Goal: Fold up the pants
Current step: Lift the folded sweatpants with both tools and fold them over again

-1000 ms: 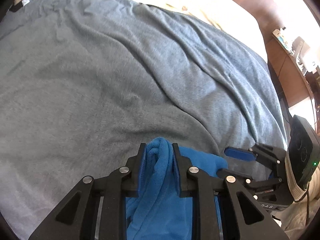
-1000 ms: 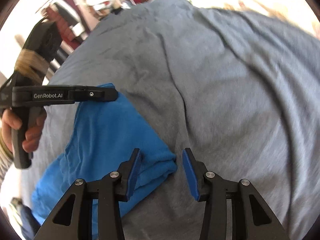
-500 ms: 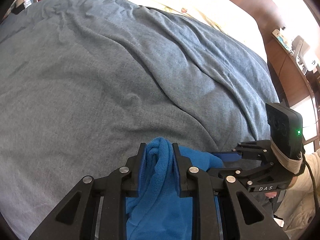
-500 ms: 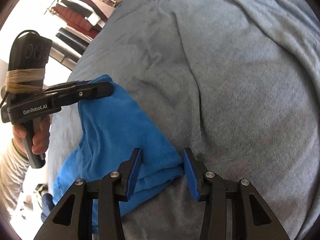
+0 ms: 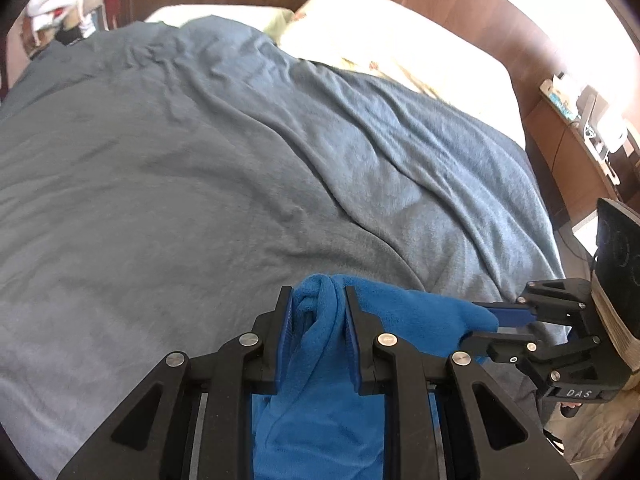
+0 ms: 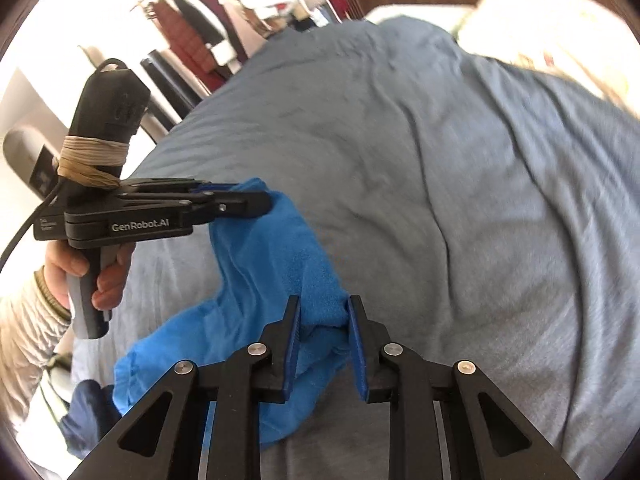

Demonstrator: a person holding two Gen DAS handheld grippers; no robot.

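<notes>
The blue fleece pants [image 5: 404, 312] hang stretched between both grippers above the grey-blue bed cover [image 5: 200, 180]. My left gripper [image 5: 316, 300] is shut on a bunched fold of the cloth, which fills the gap between its pads. In the right wrist view this gripper [image 6: 256, 200] holds the pants' [image 6: 272, 256] far corner. My right gripper [image 6: 322, 308] has its jaws closing, and the pads press on the near corner of the cloth. From the left wrist view, the right gripper [image 5: 492, 316] pinches the cloth's right end. The rest of the pants sags below, partly hidden.
Pale pillows [image 5: 400, 48] lie at the head of the bed against a wooden headboard. A nightstand with small items [image 5: 580, 120] stands at the right. Hanging clothes [image 6: 200, 40] are beyond the bed's left side. A hand [image 6: 100, 272] grips the left tool's handle.
The right jaws narrowed from wide apart onto the pants' corner. Both grippers rose, lifting the cloth's edge off the bed cover. The left grip stayed as it was.
</notes>
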